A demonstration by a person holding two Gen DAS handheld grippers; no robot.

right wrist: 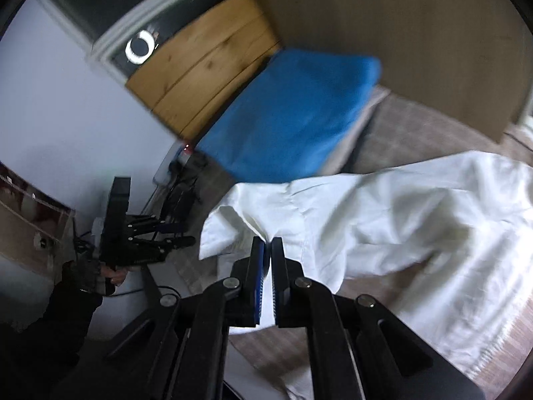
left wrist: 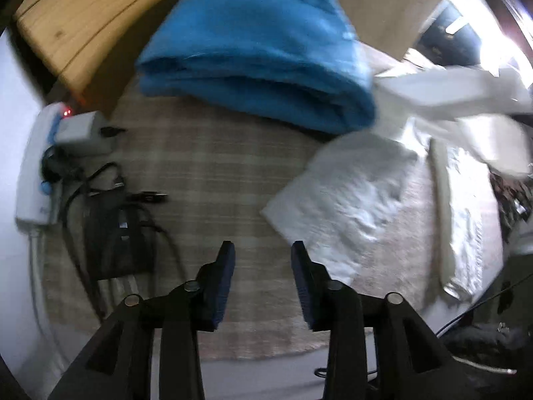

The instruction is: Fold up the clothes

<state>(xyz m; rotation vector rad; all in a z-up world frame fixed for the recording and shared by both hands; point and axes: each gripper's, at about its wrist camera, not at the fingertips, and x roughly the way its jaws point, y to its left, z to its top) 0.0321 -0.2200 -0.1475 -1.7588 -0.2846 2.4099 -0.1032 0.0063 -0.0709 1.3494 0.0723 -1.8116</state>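
Your right gripper (right wrist: 267, 250) has its fingers clamped on a bunched edge of the white garment (right wrist: 383, 213), which lies on the plaid bed cover (left wrist: 206, 166) just beside the folded blue blanket (left wrist: 253, 53); your left gripper (left wrist: 263, 253) hangs over bare cover beside the garment, fingers apart and empty. To fold well, carry the pinched edge away from the blanket until the cloth draws flat, and bring the left fingers onto a matching corner. Only the left wrist view shows the white power strip (left wrist: 36, 166) and cables on the blanket's far side; only the right view shows the cloth in the fingers.
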